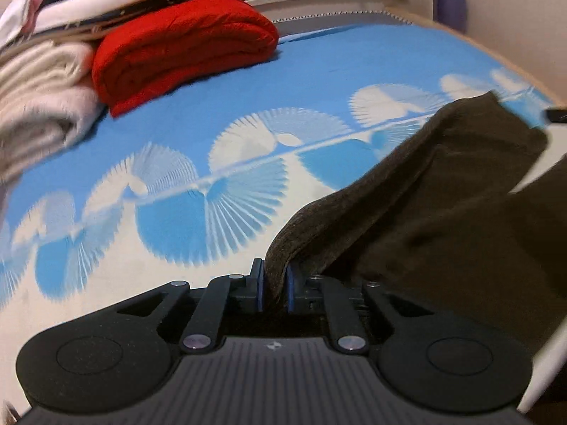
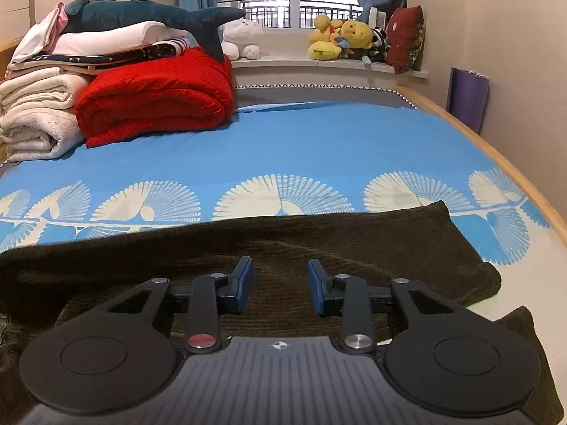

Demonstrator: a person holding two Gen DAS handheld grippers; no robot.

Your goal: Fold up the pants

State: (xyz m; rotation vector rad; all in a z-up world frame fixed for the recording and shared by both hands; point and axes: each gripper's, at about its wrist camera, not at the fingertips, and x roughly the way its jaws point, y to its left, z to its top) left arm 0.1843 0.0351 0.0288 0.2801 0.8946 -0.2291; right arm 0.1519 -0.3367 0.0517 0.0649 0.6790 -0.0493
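Note:
Dark brown pants (image 2: 319, 244) lie across the near part of the blue patterned bed sheet (image 2: 319, 141). My left gripper (image 1: 275, 283) is shut on an edge of the pants (image 1: 425, 191) and holds it lifted, the cloth draping away to the right. My right gripper (image 2: 280, 283) is open and empty, its blue pads hovering just over the flat pants.
A folded red quilt (image 2: 152, 99) and a pile of white blankets (image 2: 35, 117) with a plush shark (image 2: 149, 14) sit at the far left of the bed. Plush toys (image 2: 336, 39) line the windowsill. The bed's wooden edge (image 2: 496, 152) runs along the right.

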